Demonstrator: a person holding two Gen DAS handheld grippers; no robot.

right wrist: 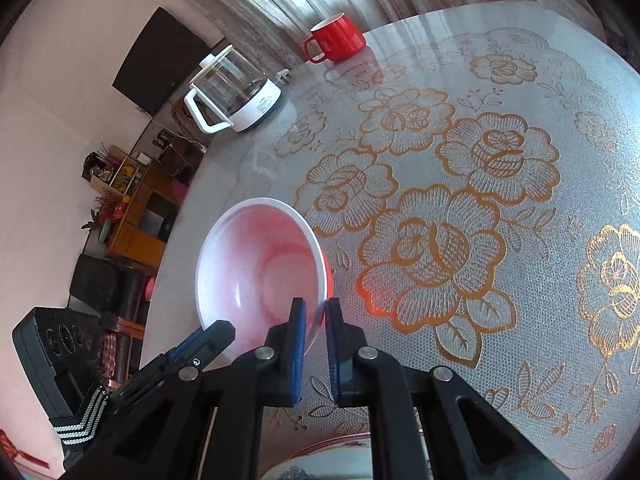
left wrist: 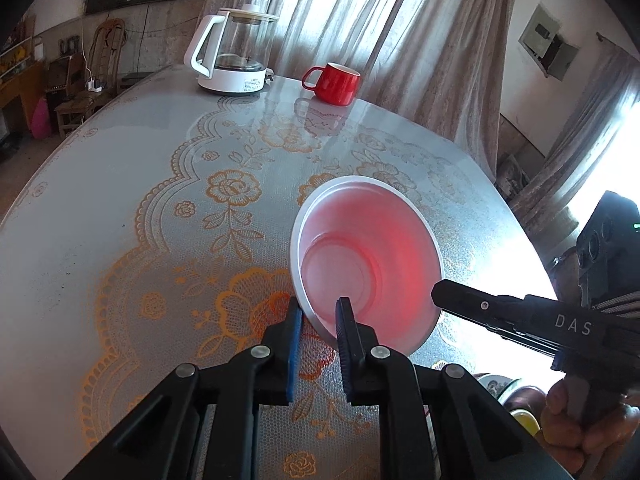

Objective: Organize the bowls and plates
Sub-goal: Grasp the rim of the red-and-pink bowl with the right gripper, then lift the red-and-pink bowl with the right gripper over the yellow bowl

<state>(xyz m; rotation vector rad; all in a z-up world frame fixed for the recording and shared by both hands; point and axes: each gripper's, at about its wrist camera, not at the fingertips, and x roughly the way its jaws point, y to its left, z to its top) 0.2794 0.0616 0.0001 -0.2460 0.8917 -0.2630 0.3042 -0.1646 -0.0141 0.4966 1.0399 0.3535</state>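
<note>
While both grippers, left (left wrist: pixel 318 316) and right (right wrist: pixel 316 316), have jaws clamped on opposite rims, bowl (left wrist: pixel 368 256) looks light, thin plastic, slippery; hold rim only.

On the table (left wrist: pixel 100 220) we find a bowl (left wrist: pixel 372 248) tilted up on its side, its near rim caught from two sides: our left gripper (left wrist: pixel 320 316) pinches the rim edge nearest us, one finger inside the bowl and one outside, and our right gripper (right wrist: pixel 316 312) clamps the rim further round to the right. In the left wrist view the right gripper reaches in from the right, with a hand (left wrist: pixel 588 420) beneath it. Well behind the bowl, at the table's far edge, a kettle (left wrist: pixel 232 52) stands left of a mug (left wrist: pixel 334 82), the two near each other but apart. Curtains (left wrist: pixel 380 20) hang behind both. Another dish (right wrist: pixel 320 460) sits at the near edge, below our right gripper.
</note>
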